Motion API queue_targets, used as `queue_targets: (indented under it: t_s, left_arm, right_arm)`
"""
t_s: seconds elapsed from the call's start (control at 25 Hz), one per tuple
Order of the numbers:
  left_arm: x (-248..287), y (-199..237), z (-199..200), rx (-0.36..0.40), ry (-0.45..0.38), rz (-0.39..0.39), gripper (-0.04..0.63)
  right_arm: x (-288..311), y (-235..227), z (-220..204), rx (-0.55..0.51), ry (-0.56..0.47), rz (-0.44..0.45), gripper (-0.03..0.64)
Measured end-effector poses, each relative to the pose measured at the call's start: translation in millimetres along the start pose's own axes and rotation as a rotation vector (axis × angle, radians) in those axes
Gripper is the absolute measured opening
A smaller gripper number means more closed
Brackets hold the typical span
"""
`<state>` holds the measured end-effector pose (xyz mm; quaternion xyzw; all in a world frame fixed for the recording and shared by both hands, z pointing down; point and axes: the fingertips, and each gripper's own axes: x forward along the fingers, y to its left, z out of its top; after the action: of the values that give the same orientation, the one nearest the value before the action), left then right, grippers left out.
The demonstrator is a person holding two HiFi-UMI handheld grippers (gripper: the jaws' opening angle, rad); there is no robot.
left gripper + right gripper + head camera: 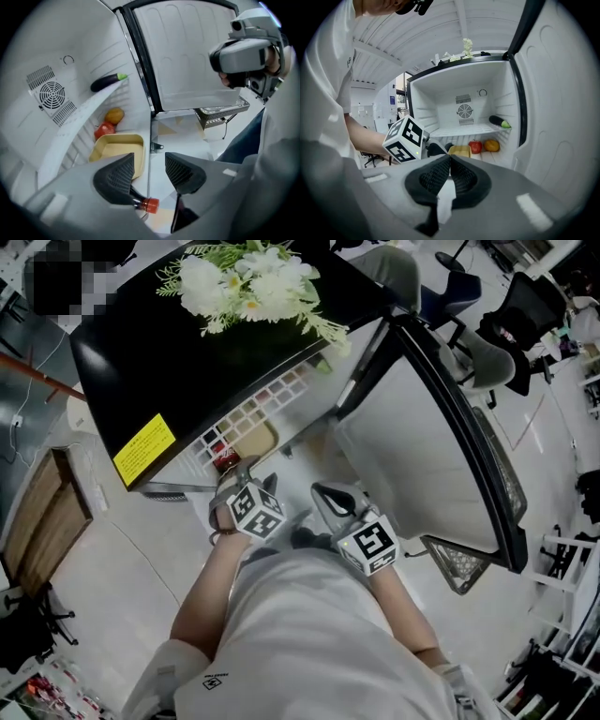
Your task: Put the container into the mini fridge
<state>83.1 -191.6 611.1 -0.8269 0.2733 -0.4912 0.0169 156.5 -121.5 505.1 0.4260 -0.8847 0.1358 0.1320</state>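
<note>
At the bottom of the open mini fridge [150, 362], near the front edge, sits the yellow container [116, 149], lidless and flat on the floor under the white shelf [84, 110]. The door [412, 456] is swung wide to the right.

The left gripper [149, 161] is released, its jaws apart with nothing between them, the near jaw just in front of the container's rim. The right gripper [449, 161] is clenched on nothing and hangs back outside the cabinet.

The placing looks done or nearly so. If the container needs to go deeper so that the door clears it, a flat push on its near wall with the spread jaws would serve, aimed straight back. Otherwise the left gripper should draw out level, without lifting into the shelf above.

A dark bottle [149, 204] with a red cap shows just under the left jaw. Whether it stands or lies I cannot tell, but it seems the likeliest thing to be knocked on the way out.

Behind the container are a tomato [105, 129] and an orange fruit [115, 115], which limit how far back it can slide. An eggplant [107, 82] lies on the shelf, and flowers [248, 282] rest on the fridge top, both out of the way.
</note>
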Motion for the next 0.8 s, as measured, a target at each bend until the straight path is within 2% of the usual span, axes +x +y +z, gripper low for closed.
queue_targets:
  t_s: [0.2,0.4,0.64,0.8]
  left_arm:
    - [-39.8,0.5,-6.2,-0.032,-0.081,0.006,0.087]
    - [-76.0,3.4,-21.9,-0.103,-0.141,0.000,0.018]
    - [-114.7,9.4,-45.3,-0.182,-0.200,0.016,0.009]
    - [-138.6,16.5,-61.8,-0.261,-0.252,0.019,0.008]
  right_arm:
    - [14.2,30.0,5.5,-0.015,-0.002,0.040,0.005]
    - [28.0,60.9,11.6,-0.026,-0.004,0.083,0.005]
    - [42.9,90.0,17.9,-0.044,0.000,0.129,0.005]
    - [52.8,108.4,25.6,-0.064,-0.001,0.158,0.005]
